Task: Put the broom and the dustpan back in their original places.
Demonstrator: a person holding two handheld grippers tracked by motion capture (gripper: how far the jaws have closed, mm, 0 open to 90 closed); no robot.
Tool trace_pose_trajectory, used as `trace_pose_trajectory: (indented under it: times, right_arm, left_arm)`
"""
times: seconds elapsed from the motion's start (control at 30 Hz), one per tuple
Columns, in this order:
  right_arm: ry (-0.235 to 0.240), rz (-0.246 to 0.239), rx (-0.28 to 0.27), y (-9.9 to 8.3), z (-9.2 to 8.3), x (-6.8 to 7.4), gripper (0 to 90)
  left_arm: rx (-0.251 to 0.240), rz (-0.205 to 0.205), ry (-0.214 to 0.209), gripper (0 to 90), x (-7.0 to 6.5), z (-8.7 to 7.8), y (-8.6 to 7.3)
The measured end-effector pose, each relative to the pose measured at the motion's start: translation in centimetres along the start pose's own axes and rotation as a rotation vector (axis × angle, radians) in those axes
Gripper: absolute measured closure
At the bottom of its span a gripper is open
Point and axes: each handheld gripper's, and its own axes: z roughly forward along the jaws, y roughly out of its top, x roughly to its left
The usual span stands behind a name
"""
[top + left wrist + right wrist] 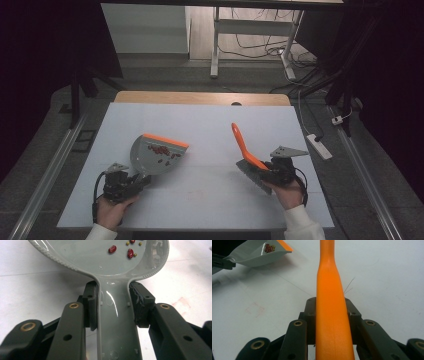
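Observation:
My left gripper (140,179) is shut on the handle of a grey dustpan (156,154) with an orange front lip, held near the left of the white board. Several red beans (162,150) lie in the pan. In the left gripper view the pads clamp the dustpan handle (116,315) on both sides, and red beans (112,249) rest in the bowl above. My right gripper (263,168) is shut on a brush with an orange handle (242,142) that points up and away, with grey bristles (251,175) low. The right gripper view has the orange handle (331,310) between its jaws and the dustpan (254,256) far left.
A white board (210,125) covers the wooden table (200,97). Faint reddish marks (255,308) stain the board. A white power strip (320,146) and cables lie on the floor at the right. A desk frame (216,45) stands beyond the table.

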Motion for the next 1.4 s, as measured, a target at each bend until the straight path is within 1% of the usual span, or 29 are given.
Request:
trace_pose_trajectory:
  times: [0.13, 0.37, 0.5, 0.63, 0.8, 0.9, 0.97, 1.07, 1.17, 1.27, 1.4]
  right_arm:
    - [0.006, 0.007, 0.015, -0.3, 0.2, 0.0, 70.2]
    - [0.004, 0.018, 0.026, -0.6, 0.2, -0.2, 70.2]
    - [0.006, 0.016, 0.029, -0.7, 0.3, -0.3, 70.2]
    - [0.013, 0.023, 0.047, -0.9, 0.5, -0.3, 70.2]
    - [0.008, 0.035, 0.067, -1.1, 0.8, -0.6, 70.2]
    - [0.005, 0.061, 0.085, -1.4, 1.0, -1.2, 70.3]
    - [0.004, 0.081, 0.107, -1.7, 1.2, -1.6, 70.2]
    - [0.001, 0.102, 0.111, -1.9, 1.3, -2.1, 70.2]
    - [-0.005, 0.108, 0.113, -1.9, 1.3, -2.5, 70.1]
    - [-0.022, 0.102, 0.112, -2.0, 1.3, -2.6, 69.7]
    - [-0.042, 0.101, 0.114, -2.1, 1.3, -2.8, 68.5]
  left_arm:
    - [-0.006, -0.021, 0.017, 61.1, 0.1, 0.0, -0.1]
    - [-0.004, -0.060, 0.050, 61.1, 0.3, 0.3, -0.2]
    - [-0.008, -0.081, 0.068, 61.1, 0.3, 0.4, -0.2]
    - [-0.008, -0.096, 0.085, 61.1, 0.3, 0.6, -0.3]
    - [-0.012, -0.104, 0.091, 61.1, 0.4, 0.7, -0.3]
    - [-0.016, -0.105, 0.096, 61.1, 0.4, 0.7, -0.3]
    - [-0.016, -0.104, 0.098, 61.1, 0.5, 0.7, -0.4]
    - [-0.010, -0.106, 0.098, 61.0, 0.5, 0.8, -0.4]
    - [-0.008, -0.111, 0.100, 61.0, 0.6, 0.9, -0.4]
    - [-0.007, -0.115, 0.102, 61.0, 0.6, 1.0, -0.4]
    - [0.007, -0.118, 0.101, 60.9, 0.6, 1.3, -0.4]
